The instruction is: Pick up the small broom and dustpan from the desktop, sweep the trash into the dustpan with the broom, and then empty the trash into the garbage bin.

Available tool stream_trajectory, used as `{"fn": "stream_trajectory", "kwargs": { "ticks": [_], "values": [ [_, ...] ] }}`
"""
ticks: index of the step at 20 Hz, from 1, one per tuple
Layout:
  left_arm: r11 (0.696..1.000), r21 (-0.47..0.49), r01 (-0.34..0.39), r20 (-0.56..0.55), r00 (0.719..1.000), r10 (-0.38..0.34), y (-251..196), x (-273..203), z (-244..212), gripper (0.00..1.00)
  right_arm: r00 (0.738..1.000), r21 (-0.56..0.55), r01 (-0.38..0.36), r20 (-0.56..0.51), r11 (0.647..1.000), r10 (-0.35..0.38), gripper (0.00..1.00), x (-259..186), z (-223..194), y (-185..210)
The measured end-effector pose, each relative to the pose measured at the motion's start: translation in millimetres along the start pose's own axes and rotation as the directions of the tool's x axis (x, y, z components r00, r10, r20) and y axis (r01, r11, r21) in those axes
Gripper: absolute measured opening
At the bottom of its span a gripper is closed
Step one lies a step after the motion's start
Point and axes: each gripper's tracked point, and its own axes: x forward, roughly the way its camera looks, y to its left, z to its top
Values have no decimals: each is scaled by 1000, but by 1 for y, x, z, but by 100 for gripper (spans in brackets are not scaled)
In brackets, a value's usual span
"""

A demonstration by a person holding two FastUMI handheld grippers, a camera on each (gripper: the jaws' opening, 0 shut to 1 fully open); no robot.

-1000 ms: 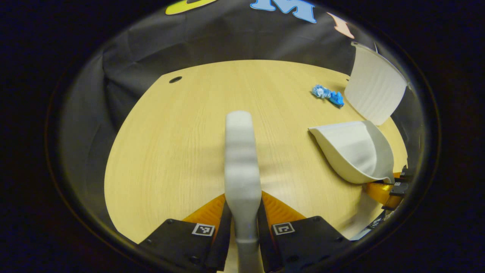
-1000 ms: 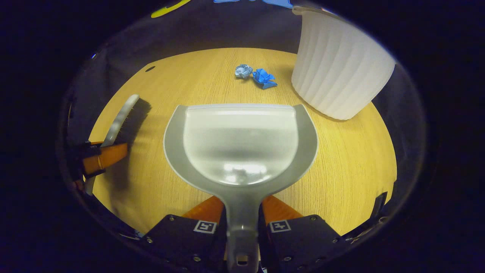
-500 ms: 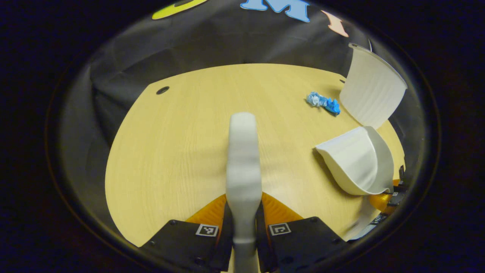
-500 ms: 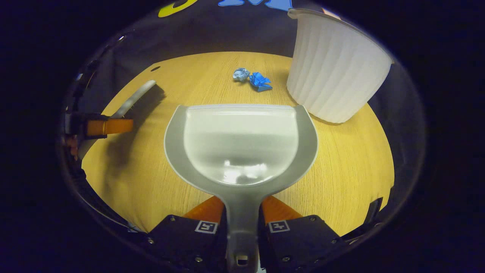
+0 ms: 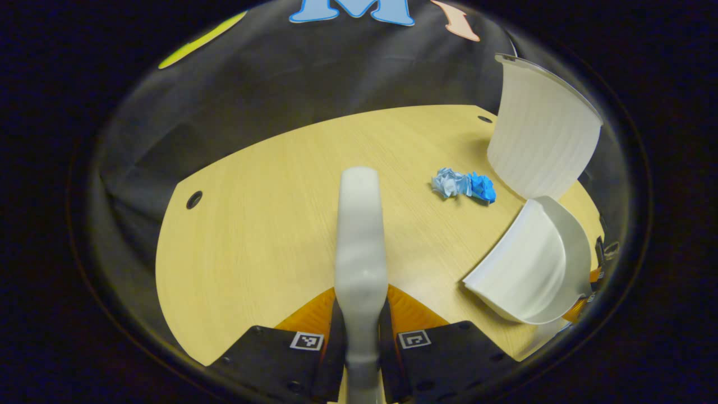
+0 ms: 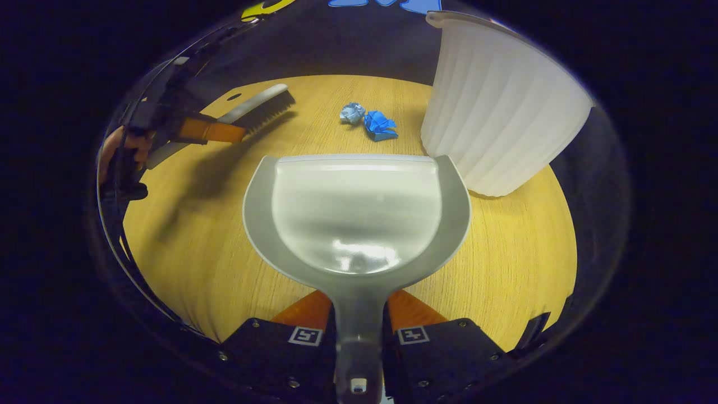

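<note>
Two crumpled paper scraps (image 6: 367,120), one pale and one bright blue, are seen touching on the wooden counter (image 6: 505,247), just beside the white ribbed garbage bin (image 6: 499,106). The dustpan (image 6: 357,216) is clamped by its handle in the right gripper (image 6: 359,331), its front edge turned toward the scraps. The broom (image 5: 359,241) is clamped in the left gripper (image 5: 362,325) and held above the counter, left of the scraps.
</note>
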Motion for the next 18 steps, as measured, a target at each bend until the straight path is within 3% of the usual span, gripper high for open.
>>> {"fn": "stream_trajectory", "kwargs": {
  "ticks": [6,7,8,11,15,18],
  "values": [
    [992,122,42,17,999,-45,-13,41,39,36,998,15,-57,-29,998,57,34,1,4,-2],
    [988,146,55,15,998,-57,-16,50,45,31,997,21,-68,-34,997,68,34,1,5,-2],
    [983,171,63,8,998,-65,-18,59,48,36,996,33,-80,-40,996,81,34,1,6,-2],
    [963,250,99,-10,995,-100,-31,74,62,33,994,41,-96,-48,995,98,34,2,9,-1],
    [922,351,165,-25,986,-167,-57,88,78,36,994,31,-91,-57,995,93,34,2,8,-3],
    [868,434,241,-60,969,-239,-79,89,87,36,993,33,-101,-58,994,103,34,1,10,-3]
  ]
}}
